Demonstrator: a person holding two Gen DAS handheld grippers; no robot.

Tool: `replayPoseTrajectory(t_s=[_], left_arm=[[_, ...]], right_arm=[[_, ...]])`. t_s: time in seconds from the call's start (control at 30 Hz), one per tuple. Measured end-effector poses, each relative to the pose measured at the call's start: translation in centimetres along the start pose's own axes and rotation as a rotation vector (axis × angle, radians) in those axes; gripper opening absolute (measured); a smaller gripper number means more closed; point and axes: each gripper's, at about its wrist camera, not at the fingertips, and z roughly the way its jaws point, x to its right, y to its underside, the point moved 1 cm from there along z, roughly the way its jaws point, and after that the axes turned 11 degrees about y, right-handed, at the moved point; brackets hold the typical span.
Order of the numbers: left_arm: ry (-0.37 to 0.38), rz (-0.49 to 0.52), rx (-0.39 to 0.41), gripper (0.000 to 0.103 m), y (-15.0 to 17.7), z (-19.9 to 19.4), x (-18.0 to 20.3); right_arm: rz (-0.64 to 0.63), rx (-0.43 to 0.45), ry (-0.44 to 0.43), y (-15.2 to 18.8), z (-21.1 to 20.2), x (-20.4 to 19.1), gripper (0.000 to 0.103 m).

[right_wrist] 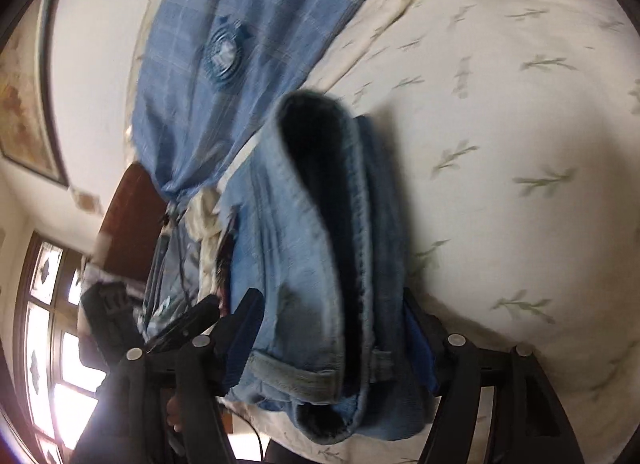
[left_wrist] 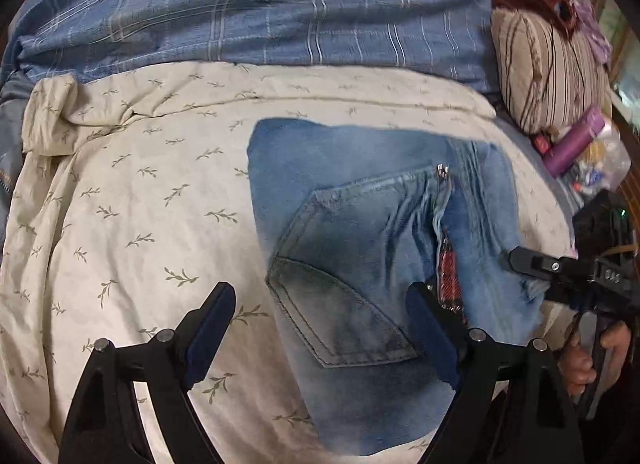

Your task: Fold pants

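Left gripper, bottom centre, hovers wide open and empty above the folded jeans. The right gripper, bottom of its frame, spans the denim's waistband edge; grip uncertain. The jeans lie centre-right on the leaf-print sheet. Probably best to press the fold flat and align edges before letting go

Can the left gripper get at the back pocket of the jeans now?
Probably yes. The left gripper is open, and the back pocket lies uncovered between its fingers on the folded jeans, with nothing over it.
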Motion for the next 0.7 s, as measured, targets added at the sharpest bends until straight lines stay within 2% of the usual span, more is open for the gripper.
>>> replayPoseTrajectory(t_s=[0.1, 0.27, 0.47, 0.57, 0.63, 0.67, 0.7], left_arm=[[0.016, -0.009, -0.019, 0.088, 0.1, 0.8, -0.4], [0.13, -0.053, -0.047, 0.088, 0.0, 2.3, -1.0], [0.231, -0.143, -0.033, 0.088, 0.3, 3.1, -2.2], [0.208, -0.134, -0.013, 0.089, 0.4, 3.4, -1.8], [0.166, -0.123, -0.013, 0.089, 0.4, 3.3, -1.2], [0.156, -0.13, -0.012, 0.09, 0.3, 3.4, -1.1], [0.14, -0.144, -0.01, 0.096, 0.3, 3.4, -1.2]], right_arm=[[-0.043, -0.02, 0.016, 0.0, 0.6, -0.3, 0.067], [-0.025, -0.035, -0.007, -0.4, 1.0, 0.5, 0.063], [-0.042, 0.005, 0.012, 0.1, 1.0, 0.5, 0.062], [-0.044, 0.023, 0.017, 0.3, 0.9, 0.4, 0.062], [-0.058, 0.037, 0.026, 0.5, 0.8, 0.3, 0.061], [-0.064, 0.047, 0.03, 0.6, 0.8, 0.2, 0.061], [-0.069, 0.057, 0.032, 0.6, 0.8, 0.1, 0.061]])
